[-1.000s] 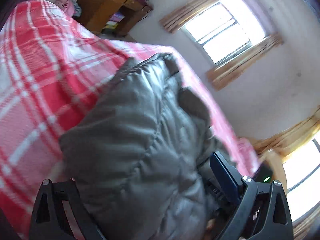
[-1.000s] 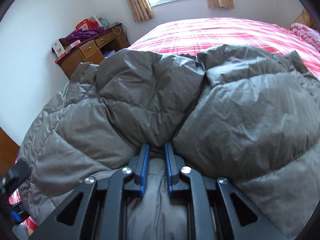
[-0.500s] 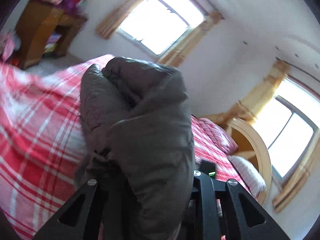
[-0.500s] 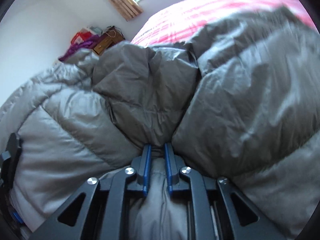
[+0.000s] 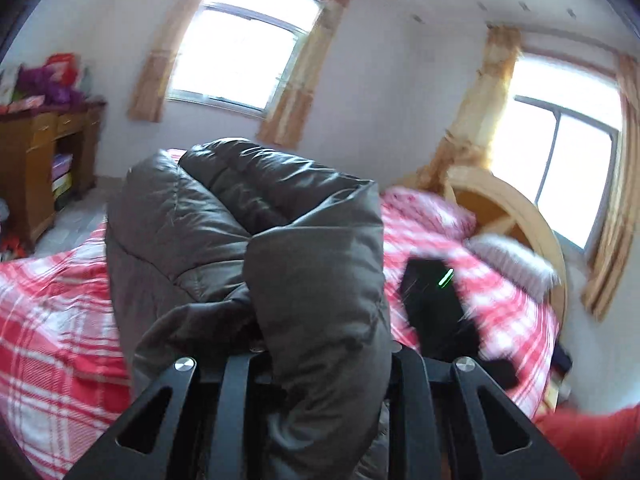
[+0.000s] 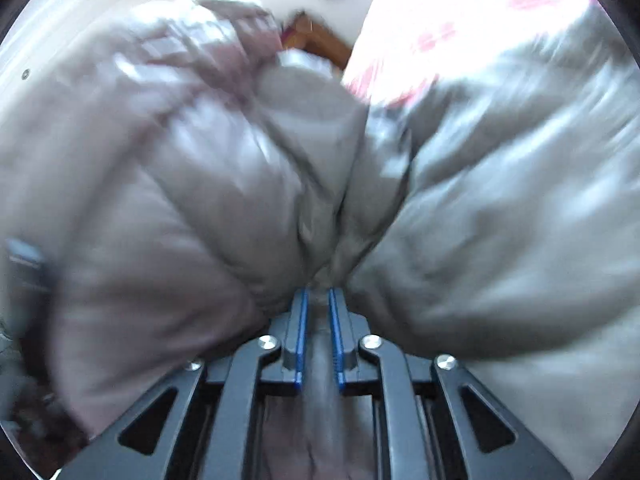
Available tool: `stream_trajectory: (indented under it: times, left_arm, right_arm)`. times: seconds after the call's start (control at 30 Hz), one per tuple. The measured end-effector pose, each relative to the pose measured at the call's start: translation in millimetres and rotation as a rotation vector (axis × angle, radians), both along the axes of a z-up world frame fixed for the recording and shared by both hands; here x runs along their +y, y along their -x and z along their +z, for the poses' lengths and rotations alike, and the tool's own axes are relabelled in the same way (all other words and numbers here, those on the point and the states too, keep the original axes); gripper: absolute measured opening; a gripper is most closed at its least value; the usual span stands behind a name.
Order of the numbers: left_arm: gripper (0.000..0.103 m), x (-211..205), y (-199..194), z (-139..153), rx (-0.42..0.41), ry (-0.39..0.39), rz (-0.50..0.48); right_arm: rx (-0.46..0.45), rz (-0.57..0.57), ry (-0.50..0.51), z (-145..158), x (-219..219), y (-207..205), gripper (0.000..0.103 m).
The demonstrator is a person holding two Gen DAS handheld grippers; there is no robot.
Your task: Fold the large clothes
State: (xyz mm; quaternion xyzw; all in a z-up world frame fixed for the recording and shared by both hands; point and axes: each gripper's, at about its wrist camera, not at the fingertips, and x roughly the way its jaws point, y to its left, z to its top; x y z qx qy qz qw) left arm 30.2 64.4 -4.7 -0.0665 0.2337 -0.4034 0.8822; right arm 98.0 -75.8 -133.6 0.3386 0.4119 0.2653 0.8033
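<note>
A grey quilted puffer jacket (image 5: 240, 232) is lifted off the red and white checked bed (image 5: 52, 320). In the left wrist view a thick fold of the jacket bulges up between the black arms of my left gripper (image 5: 320, 356), which is shut on it; the fingertips are buried in the cloth. In the right wrist view the jacket (image 6: 192, 208) fills nearly the whole blurred picture. My right gripper (image 6: 319, 300) is shut on a narrow pinch of it between the blue pads (image 6: 301, 320). A black gripper body (image 5: 436, 304) with a green light shows beyond the jacket.
A wooden desk (image 5: 36, 168) with piled things stands at the far left. Two curtained windows (image 5: 240, 52) are in the walls. A round wooden headboard (image 5: 516, 216) and pillows (image 5: 508, 256) lie at the bed's far right. A red sleeve (image 5: 592, 436) shows at lower right.
My left gripper closed on a fold of the jacket, rolled upright and rose, lifting the cloth off the bed. My right gripper kept its pinch and swung, so its view blurred.
</note>
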Motion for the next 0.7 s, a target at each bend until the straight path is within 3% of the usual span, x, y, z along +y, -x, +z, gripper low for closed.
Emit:
stream_trajectory:
  times: [0.13, 0.3, 0.4, 0.5, 0.7]
  left_arm:
    - [0.021, -50, 20, -13, -0.042, -0.120, -0.111]
    - [0.021, -106, 36, -45, -0.012, -0.237, -0.249]
    - [0.021, -127, 44, -68, 0.004, -0.287, -0.286]
    - [0.021, -143, 54, -83, -0.005, -0.325, -0.312]
    - [0.021, -154, 62, -98, -0.031, -0.366, -0.321]
  right_arm:
    - [-0.048, -0.129, 0.093, 24, -73, 41, 0.019]
    - [-0.044, -0.307, 0.186, 31, -157, 98, 0.022]
    - [-0.032, -0.375, 0.226, 27, -186, 125, 0.037]
    - [-0.022, -0.419, 0.226, 25, -197, 139, 0.072]
    - [-0.023, -0.403, 0.170, 38, -207, 123, 0.075]
